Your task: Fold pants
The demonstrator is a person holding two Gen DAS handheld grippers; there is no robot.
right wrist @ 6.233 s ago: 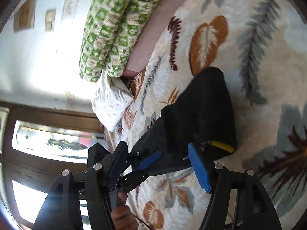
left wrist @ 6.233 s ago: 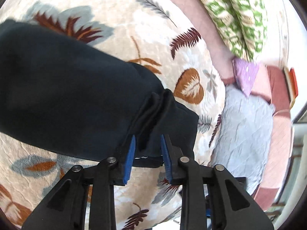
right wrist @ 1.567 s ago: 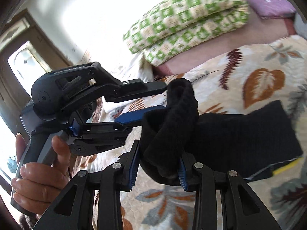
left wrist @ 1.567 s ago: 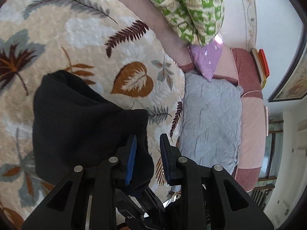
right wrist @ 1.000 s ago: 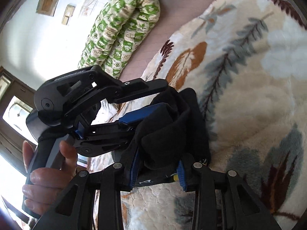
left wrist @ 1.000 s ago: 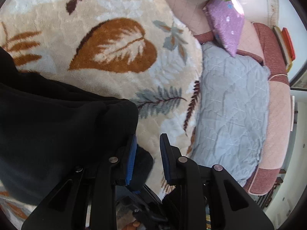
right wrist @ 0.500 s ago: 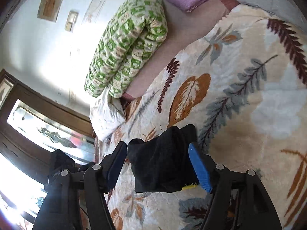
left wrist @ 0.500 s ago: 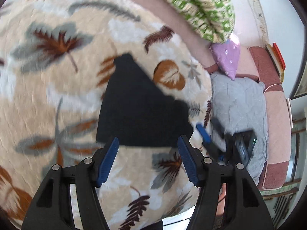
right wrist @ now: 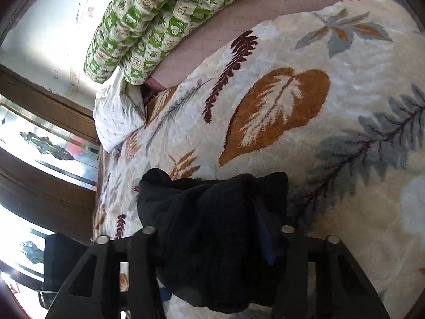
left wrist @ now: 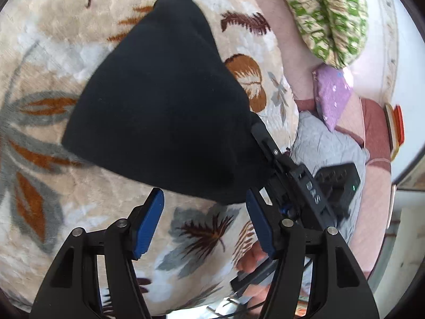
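Right wrist: pants [right wrist: 212, 239] hiding fingers [right wrist: 265, 239].

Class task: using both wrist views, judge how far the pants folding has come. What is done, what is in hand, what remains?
Done: the black pants lie in a compact bundle on the leaf-print blanket. In hand: the right gripper straddles the bundle's edge, with fabric between its fingers; the left gripper is open, holding nothing. Left: apparently only tidying or releasing.

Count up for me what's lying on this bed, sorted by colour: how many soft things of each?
Black: 1, the folded pants
Leaf-print cream: 1, the blanket
Green checked: 1, the rolled quilt
Purple: 1, the small pillow
Grey: 1, the quilted pillow
White: 1, the crumpled pillow
Total: 6
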